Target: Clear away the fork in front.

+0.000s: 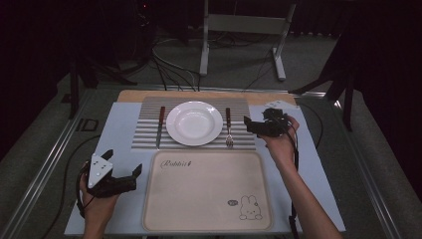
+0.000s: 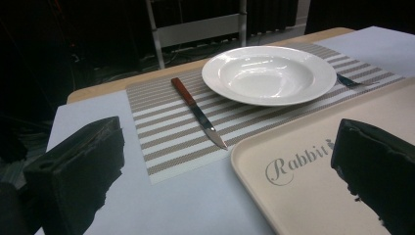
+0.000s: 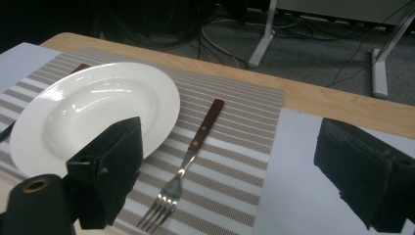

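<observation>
Centrally on the far half of the table lies a striped placemat (image 1: 194, 127), and on it a white deep plate (image 1: 194, 123) sits between a knife (image 1: 160, 125) on its left and a fork (image 1: 229, 130) on its right. Just near of the placemat lies a beige tray (image 1: 206, 191) printed with the word "Rabbit" and a small rabbit figure; its far edge runs close along the placemat's near edge. Nothing stands between the right gripper (image 1: 256, 126) and the fork; the plate's rim is just left of the fork without touching it.

The fork lies flat with its long axis running near to far: the wooden handle points to the far edge, the tines point toward the tray. In the right gripper view the fork (image 3: 188, 164) shows the same way, tines nearest the camera, handle (image 3: 208, 122) leading away toward the bare wood strip of the table. The knife lies parallel, handle far, blade tip near.

The right gripper hovers just right of the fork with its jaws spread wide and nothing between them. The left gripper (image 1: 124, 172) rests low at the near left, beside the tray's left edge, jaws likewise wide apart and empty.
</observation>
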`<state>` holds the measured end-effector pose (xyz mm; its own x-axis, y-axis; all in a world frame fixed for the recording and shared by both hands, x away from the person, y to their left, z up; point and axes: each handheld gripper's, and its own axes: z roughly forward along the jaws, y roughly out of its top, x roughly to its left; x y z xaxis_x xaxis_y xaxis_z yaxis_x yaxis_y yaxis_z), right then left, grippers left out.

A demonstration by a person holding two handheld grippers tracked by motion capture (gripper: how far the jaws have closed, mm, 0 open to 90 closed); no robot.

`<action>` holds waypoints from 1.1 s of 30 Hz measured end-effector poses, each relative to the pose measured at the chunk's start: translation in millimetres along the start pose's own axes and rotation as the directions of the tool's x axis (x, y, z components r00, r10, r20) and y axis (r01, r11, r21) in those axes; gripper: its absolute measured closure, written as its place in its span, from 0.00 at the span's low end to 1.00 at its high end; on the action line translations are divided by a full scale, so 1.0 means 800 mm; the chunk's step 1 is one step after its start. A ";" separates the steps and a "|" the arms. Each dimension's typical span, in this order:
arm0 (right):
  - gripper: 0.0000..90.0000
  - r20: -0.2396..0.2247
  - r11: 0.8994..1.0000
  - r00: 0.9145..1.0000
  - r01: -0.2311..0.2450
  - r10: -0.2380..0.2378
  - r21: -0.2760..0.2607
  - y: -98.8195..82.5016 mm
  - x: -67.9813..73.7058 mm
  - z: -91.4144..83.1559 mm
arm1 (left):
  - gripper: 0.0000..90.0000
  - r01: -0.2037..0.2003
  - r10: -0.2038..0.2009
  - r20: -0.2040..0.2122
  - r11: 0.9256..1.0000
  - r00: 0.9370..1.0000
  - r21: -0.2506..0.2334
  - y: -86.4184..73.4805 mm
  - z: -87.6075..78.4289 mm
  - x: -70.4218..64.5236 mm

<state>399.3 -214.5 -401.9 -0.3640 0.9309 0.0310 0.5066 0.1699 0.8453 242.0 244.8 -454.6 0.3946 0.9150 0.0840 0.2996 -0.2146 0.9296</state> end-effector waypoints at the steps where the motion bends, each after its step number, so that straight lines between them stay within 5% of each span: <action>1: 0.12 0.001 1.000 1.000 0.001 -0.001 0.002 0.002 0.000 0.002 | 0.00 -0.001 0.001 -0.001 1.000 1.000 0.000 0.000 0.000 0.000; 13: 0.12 0.043 0.999 0.999 0.032 -0.034 0.044 0.023 0.004 0.032 | 0.00 0.005 -0.006 -0.007 1.000 1.000 -0.005 0.000 -0.001 0.002; 33: 0.12 0.085 0.997 0.996 0.005 -0.011 0.071 0.036 0.002 0.082 | 0.00 0.007 -0.007 -0.007 1.000 1.000 -0.008 -0.001 -0.001 0.004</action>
<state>464.1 -186.8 -412.6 -0.3019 0.9530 -0.0241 0.5591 0.1975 0.8052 242.1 248.0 -455.0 0.3863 0.9189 0.0804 0.2953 -0.2058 0.9330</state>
